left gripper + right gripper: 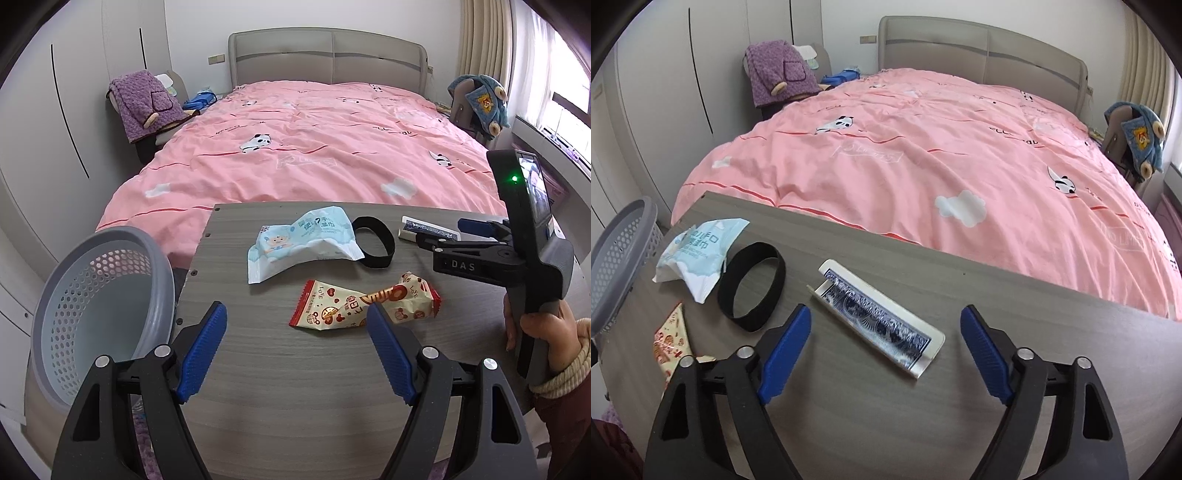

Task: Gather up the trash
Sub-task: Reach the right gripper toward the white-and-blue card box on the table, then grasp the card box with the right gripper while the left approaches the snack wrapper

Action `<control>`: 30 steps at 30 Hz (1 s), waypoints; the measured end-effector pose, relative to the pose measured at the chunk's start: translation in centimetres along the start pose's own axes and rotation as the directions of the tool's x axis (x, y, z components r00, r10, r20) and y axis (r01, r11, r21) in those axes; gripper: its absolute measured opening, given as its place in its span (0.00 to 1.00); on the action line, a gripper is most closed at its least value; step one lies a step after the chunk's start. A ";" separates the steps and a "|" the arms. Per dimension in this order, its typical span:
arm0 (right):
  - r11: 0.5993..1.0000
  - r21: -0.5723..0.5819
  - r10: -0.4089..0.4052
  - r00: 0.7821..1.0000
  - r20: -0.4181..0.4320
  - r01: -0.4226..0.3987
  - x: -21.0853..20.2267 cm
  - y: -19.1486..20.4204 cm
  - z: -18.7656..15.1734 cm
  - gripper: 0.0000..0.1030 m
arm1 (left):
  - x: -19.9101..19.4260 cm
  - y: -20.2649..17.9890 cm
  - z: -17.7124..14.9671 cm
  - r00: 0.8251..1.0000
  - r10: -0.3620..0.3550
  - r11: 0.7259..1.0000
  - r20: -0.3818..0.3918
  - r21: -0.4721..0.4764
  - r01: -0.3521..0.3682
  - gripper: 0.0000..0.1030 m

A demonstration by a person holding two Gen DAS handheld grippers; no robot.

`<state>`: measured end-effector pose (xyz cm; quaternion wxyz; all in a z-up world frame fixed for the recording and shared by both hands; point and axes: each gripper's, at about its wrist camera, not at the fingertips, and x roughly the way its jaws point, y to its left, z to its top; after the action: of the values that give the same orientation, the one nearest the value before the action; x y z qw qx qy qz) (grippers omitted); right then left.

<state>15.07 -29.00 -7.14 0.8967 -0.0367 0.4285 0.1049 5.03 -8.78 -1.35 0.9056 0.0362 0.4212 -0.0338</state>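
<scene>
On the grey wood table (288, 384) lie a red and cream snack wrapper (354, 306), a crumpled blue and white wipes packet (299, 242), a black elastic band (373, 240) and a white card box with blue pattern (879, 317). My left gripper (297, 308) is open just short of the snack wrapper, its right fingertip overlapping the wrapper's edge in the picture. My right gripper (885, 311) stands open astride the card box, pads clear of it. The right wrist view also shows the packet (698, 254), the band (751, 286) and the wrapper (670, 339) at the left.
A grey perforated basket (74, 332) stands off the table's left edge, also in the right wrist view (624, 236). A bed with a pink cover (314, 147) lies beyond the table's far edge. A hand (546, 332) holds the right gripper's handle at the right.
</scene>
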 end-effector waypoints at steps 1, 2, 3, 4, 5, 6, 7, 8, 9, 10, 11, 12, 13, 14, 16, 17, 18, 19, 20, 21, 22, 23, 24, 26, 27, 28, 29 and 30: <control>1.000 0.002 0.007 1.000 -0.005 -0.007 0.1 0.0 0.0 0.71 | 0.0 0.1 0.0 1.000 0.000 1.000 -0.001 -0.003 0.000 0.73; 1.000 0.003 0.010 1.000 -0.009 -0.010 0.2 0.0 0.1 0.69 | 0.0 0.1 0.0 1.000 0.000 1.000 -0.001 -0.006 0.000 0.73; 1.000 0.001 0.012 1.000 -0.014 -0.012 0.3 0.1 0.1 0.67 | 0.0 0.2 0.1 1.000 -0.001 1.000 0.000 -0.008 0.001 0.73; 1.000 -0.010 0.013 1.000 -0.023 -0.013 0.5 0.3 0.0 0.65 | 0.0 0.3 0.1 1.000 0.000 1.000 0.000 -0.012 0.000 0.73; 1.000 -0.010 0.013 1.000 -0.023 -0.013 0.5 0.3 0.0 0.63 | 0.0 0.3 0.2 1.000 0.000 1.000 0.000 -0.013 0.000 0.73; 1.000 -0.020 0.009 1.000 -0.028 -0.010 0.6 0.5 -0.1 0.60 | 0.0 0.4 0.2 1.000 0.000 1.000 0.001 -0.015 0.000 0.73; 1.000 -0.029 0.005 1.000 -0.030 -0.006 0.6 0.7 -0.2 0.56 | 0.0 0.4 0.2 1.000 -0.001 1.000 0.001 -0.016 0.001 0.73; 0.999 -0.043 0.000 1.000 -0.031 -0.002 0.6 0.9 -0.3 0.55 | 0.0 0.4 0.2 1.000 -0.001 1.000 0.001 -0.015 0.001 0.73; 0.999 -0.047 0.000 1.000 -0.027 -0.001 0.6 1.1 -0.4 0.51 | 0.0 0.4 0.2 1.000 -0.002 1.000 0.002 -0.015 0.002 0.73; 0.999 -0.051 0.003 1.000 -0.026 -0.005 0.5 1.2 -0.4 0.46 | 0.0 0.4 0.3 1.000 -0.003 1.000 0.003 -0.015 0.003 0.73; 0.999 -0.052 0.012 1.000 -0.025 -0.013 0.5 1.3 -0.5 0.44 | 0.0 0.4 0.2 1.000 -0.004 1.000 0.003 -0.015 0.004 0.73; 0.999 -0.051 0.016 1.000 -0.023 -0.017 0.4 1.3 -0.5 0.41 | -0.1 0.4 0.3 1.000 -0.006 1.000 0.004 -0.015 0.006 0.73; 0.999 -0.051 0.017 1.000 -0.021 -0.018 0.3 1.4 -0.6 0.36 | -0.1 0.3 0.3 1.000 -0.009 1.000 0.004 -0.015 0.009 0.73; 0.999 -0.050 0.018 1.000 -0.019 -0.019 0.2 1.5 -0.7 0.34 | -0.2 0.3 0.3 1.000 -0.011 1.000 0.004 -0.014 0.011 0.73; 0.999 -0.039 0.029 0.999 -0.015 -0.029 0.0 1.5 -0.9 0.29 | -0.2 0.3 0.3 1.000 -0.014 1.000 0.005 -0.012 0.014 0.73; 0.999 -0.035 0.035 0.999 -0.015 -0.035 -0.1 1.5 -0.9 0.28 | -0.2 0.2 0.2 1.000 -0.016 1.000 0.005 -0.011 0.016 0.73; 0.999 -0.027 0.046 0.999 -0.014 -0.047 -0.2 1.5 -1.0 0.27 | -0.3 0.2 0.2 1.000 -0.018 1.000 0.006 -0.010 0.018 0.73; 0.998 -0.019 0.054 0.998 -0.013 -0.055 -0.4 1.5 -1.2 0.26 | -0.3 0.1 0.2 1.000 -0.021 1.000 0.007 -0.007 0.021 0.73; 0.998 -0.010 0.060 0.998 -0.011 -0.061 -0.5 1.4 -1.3 0.25 | -0.3 0.1 0.2 1.000 -0.022 1.000 0.007 -0.006 0.022 0.73; 0.998 0.001 0.063 0.998 -0.008 -0.063 -0.8 1.3 -1.4 0.25 | -0.4 0.0 0.2 1.000 -0.024 1.000 0.009 -0.004 0.024 0.73; 0.998 0.011 0.066 0.998 -0.004 -0.066 -0.9 1.3 -1.5 0.24 | -0.4 -0.1 0.2 1.000 -0.029 1.000 0.010 -0.001 0.029 0.73; 0.996 0.043 0.077 0.997 0.007 -0.077 -1.4 0.9 -1.8 0.24 | -0.4 -0.2 0.2 0.999 -0.032 0.999 0.011 0.001 0.032 0.73; 0.996 0.043 0.077 0.997 0.007 -0.077 -1.4 0.9 -1.8 0.24 | -0.4 -0.3 0.2 0.999 -0.038 0.999 0.010 0.005 0.038 0.73; 0.994 0.071 0.085 0.996 0.017 -0.086 -1.9 0.5 -2.1 0.24 | -0.3 -0.7 0.2 0.999 -0.045 0.999 0.009 0.013 0.045 0.73; 0.992 0.090 0.089 0.996 0.023 -0.090 -2.1 0.2 -2.3 0.24 | -0.3 -0.9 0.3 0.999 -0.050 0.999 0.009 0.019 0.050 0.73; 0.990 0.103 0.091 0.995 0.029 -0.093 -2.3 0.1 -2.4 0.24 | -0.3 -1.1 0.3 0.999 -0.053 0.998 0.011 0.022 0.053 0.73; 0.988 0.118 0.092 0.995 0.035 -0.096 -2.6 -0.2 -2.6 0.24 | -0.2 -1.4 0.4 0.998 -0.059 0.998 0.014 0.027 0.059 0.73; 0.987 0.131 0.090 0.995 0.042 -0.095 -2.8 -0.4 -2.7 0.24 | -0.1 -1.7 0.5 0.998 -0.066 0.997 0.015 0.034 0.065 0.73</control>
<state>11.37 -30.30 -6.71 0.8988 0.0452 0.4196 0.1183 5.18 -10.54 -0.98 0.9067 0.0370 0.4141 -0.0708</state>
